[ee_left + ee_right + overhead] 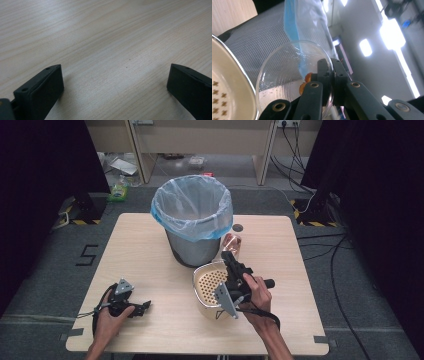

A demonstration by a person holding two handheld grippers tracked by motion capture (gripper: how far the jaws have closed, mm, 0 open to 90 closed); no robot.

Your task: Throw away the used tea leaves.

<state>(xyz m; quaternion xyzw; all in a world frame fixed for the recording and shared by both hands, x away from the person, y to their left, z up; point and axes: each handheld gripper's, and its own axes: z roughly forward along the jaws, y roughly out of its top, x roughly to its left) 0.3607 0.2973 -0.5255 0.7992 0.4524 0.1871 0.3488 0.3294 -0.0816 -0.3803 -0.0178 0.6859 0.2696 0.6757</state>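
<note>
A clear glass bowl (232,245) hangs tilted just right of the grey mesh bin (192,247), and my right gripper (229,257) is shut on its rim. In the right gripper view the jaws (331,67) pinch the edge of the bowl (284,67), with a few orange scraps (306,77) stuck inside near them. The bin's blue bag (294,20) rises behind the bowl. A cream perforated strainer (207,282) sits on the table under my right hand. My left gripper (145,306) rests low at the table's front left, open (115,77) over bare wood.
The light wooden table (140,245) has a small round hole (237,227) beside the bin. Cables and clutter lie on the floor beyond the far edge. The strainer's rim (227,82) is close on the bowl's left.
</note>
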